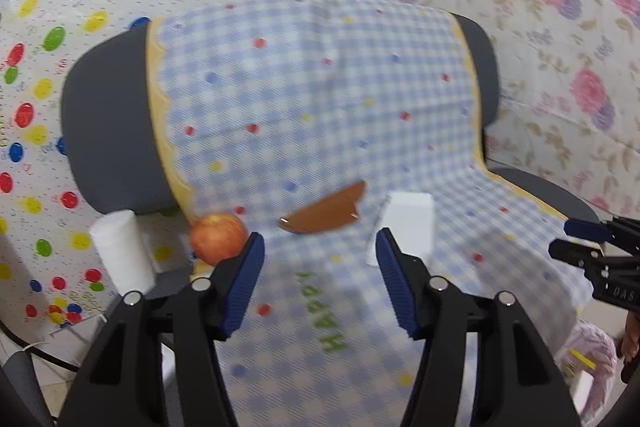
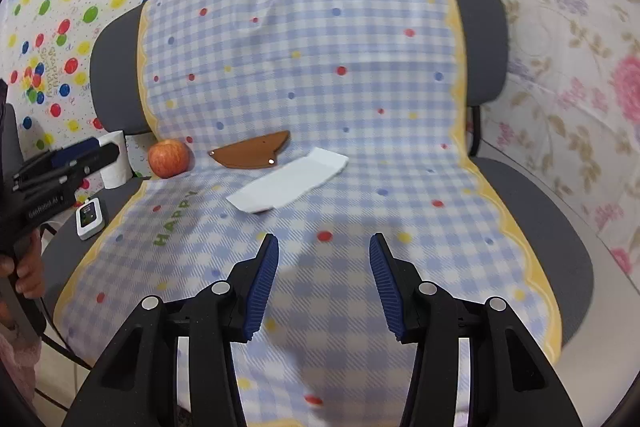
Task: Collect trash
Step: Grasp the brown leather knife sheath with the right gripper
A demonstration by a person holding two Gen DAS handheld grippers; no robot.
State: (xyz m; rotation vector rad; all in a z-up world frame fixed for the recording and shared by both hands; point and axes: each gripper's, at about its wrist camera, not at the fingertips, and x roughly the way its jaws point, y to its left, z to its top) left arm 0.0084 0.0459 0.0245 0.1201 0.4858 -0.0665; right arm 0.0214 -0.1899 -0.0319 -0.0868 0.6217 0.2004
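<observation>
A folded white paper (image 2: 290,185) lies on the checked cloth (image 2: 320,75) over the chair seat; it also shows in the left wrist view (image 1: 408,223). A brown flat piece (image 2: 254,155) lies behind it, and shows in the left wrist view too (image 1: 328,213). A red apple (image 2: 169,159) sits at the cloth's left edge, also seen by the left wrist (image 1: 218,237). My left gripper (image 1: 320,255) is open and empty, close before the brown piece. My right gripper (image 2: 323,259) is open and empty, above the seat front, short of the paper.
A grey chair (image 2: 490,39) carries the cloth. A white roll (image 1: 122,255) stands to the left of the seat, and a small white device (image 2: 91,217) lies on the seat's left edge. A pink plastic bag (image 1: 592,367) hangs at the right. Patterned sheets cover the walls.
</observation>
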